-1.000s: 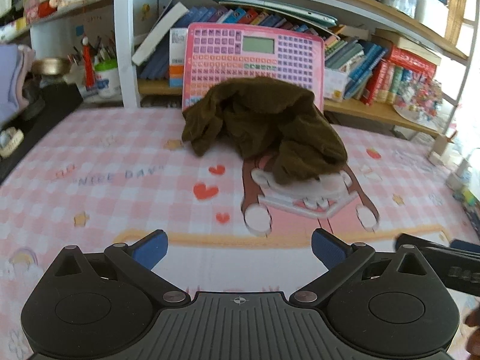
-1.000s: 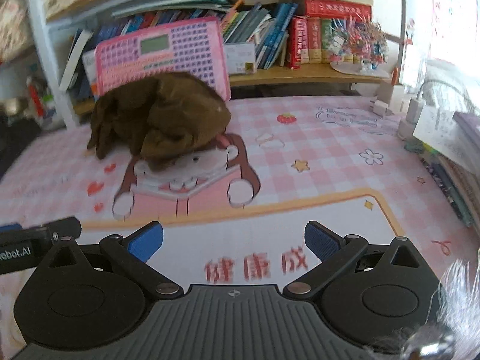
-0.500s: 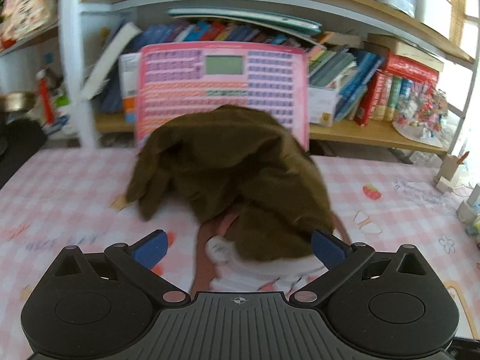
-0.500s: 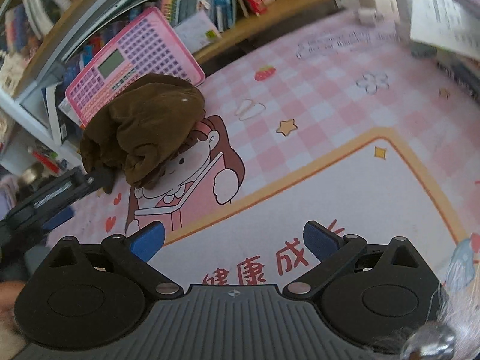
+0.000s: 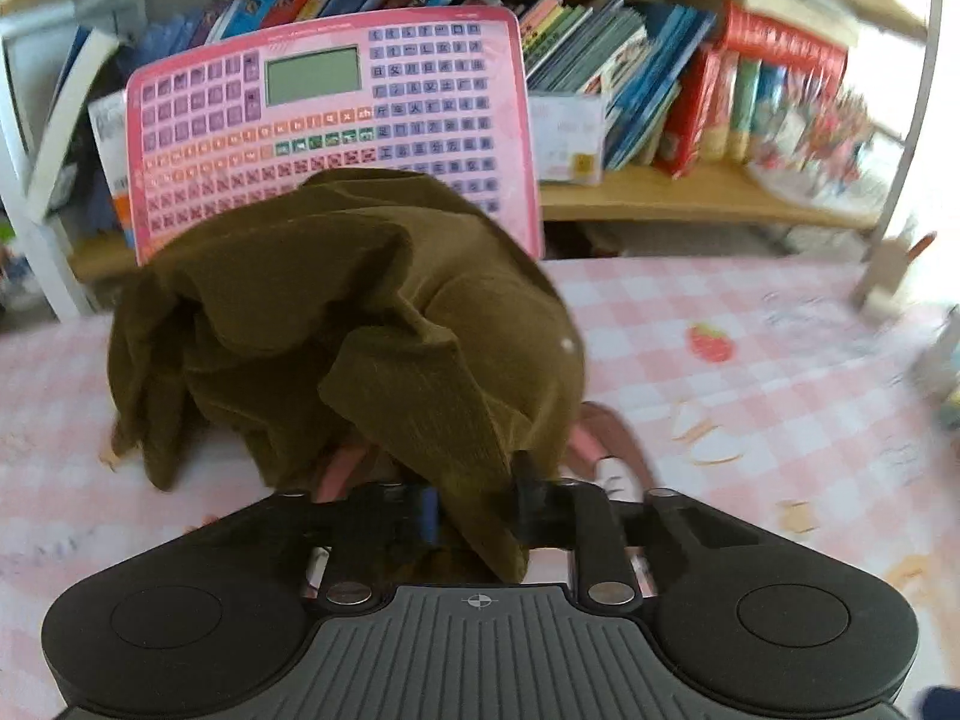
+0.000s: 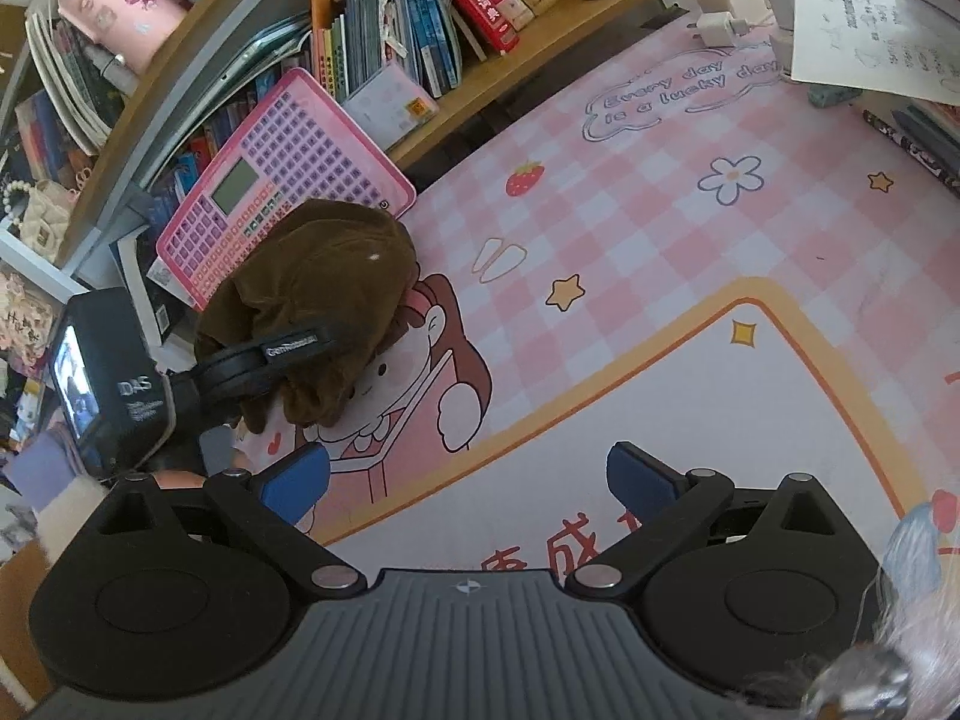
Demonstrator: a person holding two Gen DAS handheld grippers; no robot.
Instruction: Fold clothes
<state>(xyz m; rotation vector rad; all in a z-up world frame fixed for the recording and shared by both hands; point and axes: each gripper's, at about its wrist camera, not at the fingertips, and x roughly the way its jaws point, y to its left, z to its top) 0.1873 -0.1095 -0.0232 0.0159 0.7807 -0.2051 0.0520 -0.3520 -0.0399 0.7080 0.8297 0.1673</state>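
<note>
A crumpled brown garment [image 5: 360, 312] lies heaped on the pink checked desk mat [image 5: 750, 324], just in front of a pink toy keyboard. My left gripper [image 5: 477, 507] is at the heap's near edge. Its jaws are closing, with a flap of the brown cloth pinched between the pads. In the right wrist view the same garment [image 6: 324, 276] sits at the left, and one black left finger [image 6: 294, 345] lies across it. My right gripper [image 6: 465, 468] hangs open over the mat's white panel, to the right of the garment, with nothing between its blue pads.
The pink toy keyboard [image 5: 336, 120] leans against a low bookshelf [image 5: 690, 198] full of books behind the garment. Papers [image 6: 870, 30] and white chargers [image 6: 714, 24] lie at the mat's far right. A black camera box [image 6: 102, 372] stands at the left edge.
The left gripper moved forward up to the garment and went from wide open to pinched on its near flap. The right gripper rolled, so its view tilted, and stayed open.
</note>
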